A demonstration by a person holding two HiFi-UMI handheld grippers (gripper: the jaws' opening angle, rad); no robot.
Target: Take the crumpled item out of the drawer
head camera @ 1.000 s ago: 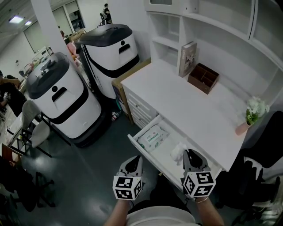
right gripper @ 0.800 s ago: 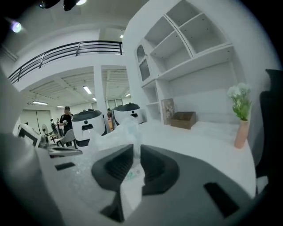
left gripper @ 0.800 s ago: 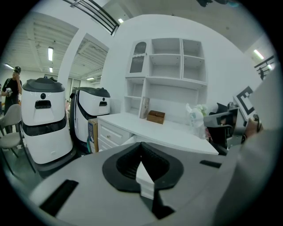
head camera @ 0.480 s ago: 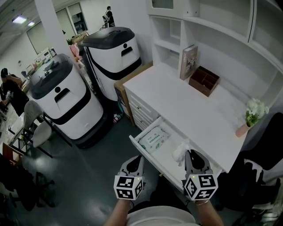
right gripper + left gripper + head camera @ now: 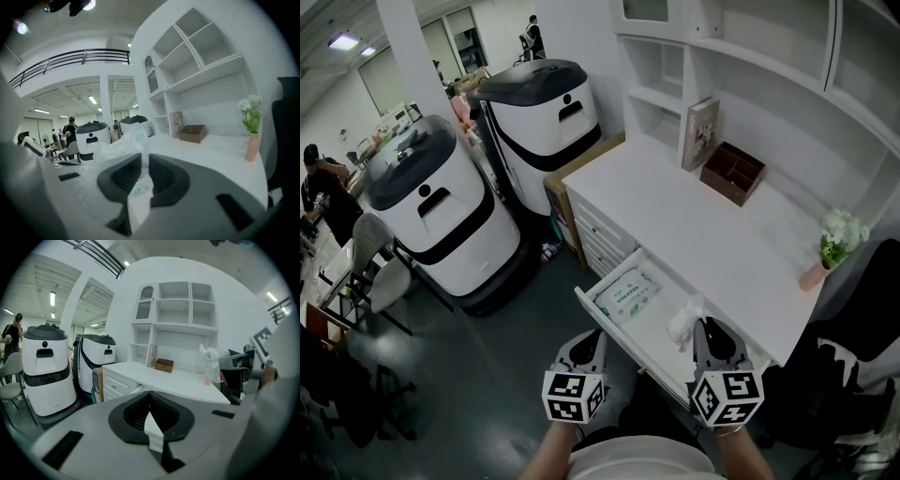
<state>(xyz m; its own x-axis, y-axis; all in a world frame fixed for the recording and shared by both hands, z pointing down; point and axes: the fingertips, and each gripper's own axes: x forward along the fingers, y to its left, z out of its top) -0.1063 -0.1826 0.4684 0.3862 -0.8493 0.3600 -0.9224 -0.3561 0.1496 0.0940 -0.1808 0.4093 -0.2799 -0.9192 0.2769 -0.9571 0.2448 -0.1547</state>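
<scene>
Desk: a white desk [image 5: 712, 234] with a shelf unit [image 5: 769, 84] built over it fills the right of the head view.
Machines: two tall white-and-black machines [image 5: 441, 216] stand side by side on the dark floor to the left of the desk.
Drawer: the top drawer [image 5: 609, 323] is pulled out toward the person.
Left gripper: the left gripper [image 5: 591, 336] hangs just in front of the drawer, jaws brought together with nothing between them, as its own view [image 5: 150, 397] shows.
Right gripper: the right gripper [image 5: 705, 325] is at the drawer's right end, jaws clamped on the crumpled item [image 5: 126, 140].
Wipes pack: a flat pack of wipes [image 5: 625, 292] lies in the drawer's left half.
Book: a book [image 5: 698, 127] leans upright at the back of the desk.
Box: a brown wooden box [image 5: 732, 167] sits just to the right of the book.
Flowers: a small vase of white flowers [image 5: 836, 246] stands at the desk's right end.
Crumpled item: the crumpled item [image 5: 682, 322], white and translucent, is pinched over the drawer's right end, apart from the wipes; whether it rests on the drawer floor cannot be told.
</scene>
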